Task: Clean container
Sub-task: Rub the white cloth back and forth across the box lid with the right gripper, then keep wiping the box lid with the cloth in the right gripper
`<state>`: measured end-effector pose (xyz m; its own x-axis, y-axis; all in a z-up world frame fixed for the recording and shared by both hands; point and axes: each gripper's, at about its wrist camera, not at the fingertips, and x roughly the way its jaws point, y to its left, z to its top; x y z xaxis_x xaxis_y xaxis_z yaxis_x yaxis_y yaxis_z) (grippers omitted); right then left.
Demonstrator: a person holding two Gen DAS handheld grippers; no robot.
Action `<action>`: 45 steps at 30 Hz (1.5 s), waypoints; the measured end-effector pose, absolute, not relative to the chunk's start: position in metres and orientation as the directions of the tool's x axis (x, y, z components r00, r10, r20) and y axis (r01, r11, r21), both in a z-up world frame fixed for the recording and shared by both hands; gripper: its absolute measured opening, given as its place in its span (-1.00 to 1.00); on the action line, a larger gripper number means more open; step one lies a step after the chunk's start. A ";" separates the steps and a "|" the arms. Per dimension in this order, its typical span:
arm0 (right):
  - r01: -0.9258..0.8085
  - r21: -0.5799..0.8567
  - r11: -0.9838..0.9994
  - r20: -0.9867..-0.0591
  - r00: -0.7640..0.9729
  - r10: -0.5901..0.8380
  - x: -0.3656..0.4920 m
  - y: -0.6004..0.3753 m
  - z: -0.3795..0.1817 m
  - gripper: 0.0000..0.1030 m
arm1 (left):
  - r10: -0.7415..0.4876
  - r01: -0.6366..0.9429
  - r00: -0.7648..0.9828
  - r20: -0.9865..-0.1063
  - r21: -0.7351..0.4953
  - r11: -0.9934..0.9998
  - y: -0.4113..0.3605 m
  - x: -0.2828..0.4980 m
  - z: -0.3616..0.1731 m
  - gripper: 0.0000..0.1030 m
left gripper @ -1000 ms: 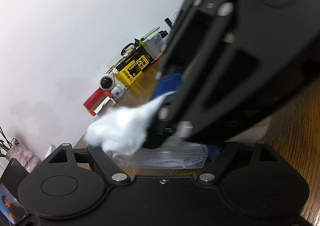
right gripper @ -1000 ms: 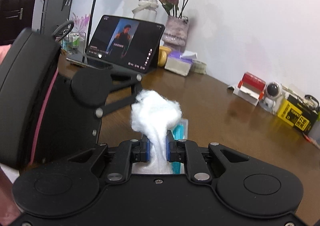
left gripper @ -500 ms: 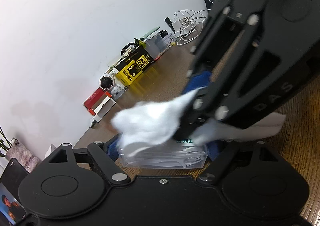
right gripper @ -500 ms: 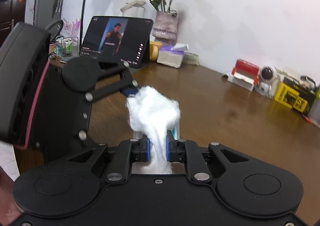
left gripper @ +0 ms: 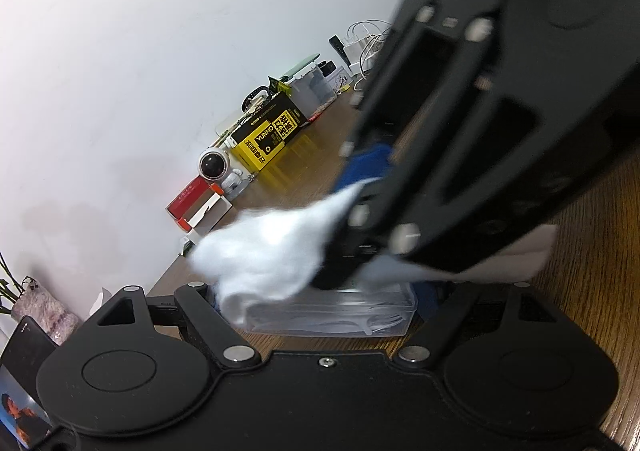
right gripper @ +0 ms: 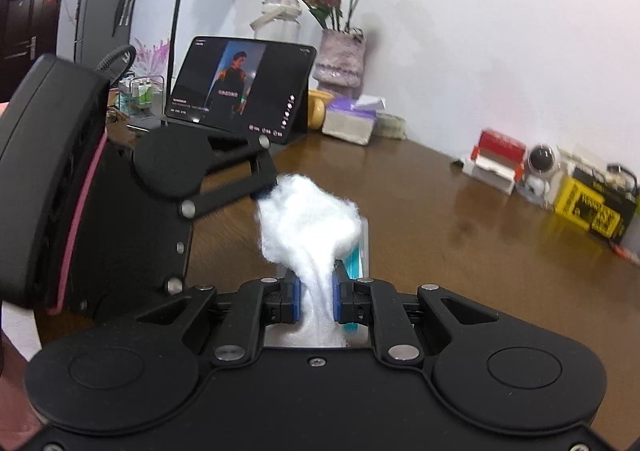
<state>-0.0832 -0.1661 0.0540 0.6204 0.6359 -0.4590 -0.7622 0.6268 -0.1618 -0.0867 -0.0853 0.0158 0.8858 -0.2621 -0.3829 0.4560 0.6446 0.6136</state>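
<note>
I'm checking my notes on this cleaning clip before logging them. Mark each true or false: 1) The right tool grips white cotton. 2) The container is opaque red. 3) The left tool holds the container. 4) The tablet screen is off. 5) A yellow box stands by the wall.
1) True: the right tool is shut on the cotton wad.
2) False: the container is clear plastic.
3) True: the left tool has the container between its fingers.
4) False: the tablet is lit and shows a figure.
5) True: the yellow box stands near the white wall, beside a small astronaut figure.
</note>
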 end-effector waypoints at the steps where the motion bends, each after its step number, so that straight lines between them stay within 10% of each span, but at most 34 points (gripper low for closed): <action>1: -0.760 -0.166 0.628 -0.455 0.624 0.635 -0.081 -0.164 0.056 -0.70 | -0.262 0.456 0.886 -0.383 0.614 0.645 -0.085 -0.087 0.016 0.57; 45: -0.721 -0.125 0.682 -0.452 0.653 0.607 -0.082 -0.162 0.056 -0.68 | -0.261 0.456 0.886 -0.383 0.614 0.645 -0.086 -0.087 0.022 0.57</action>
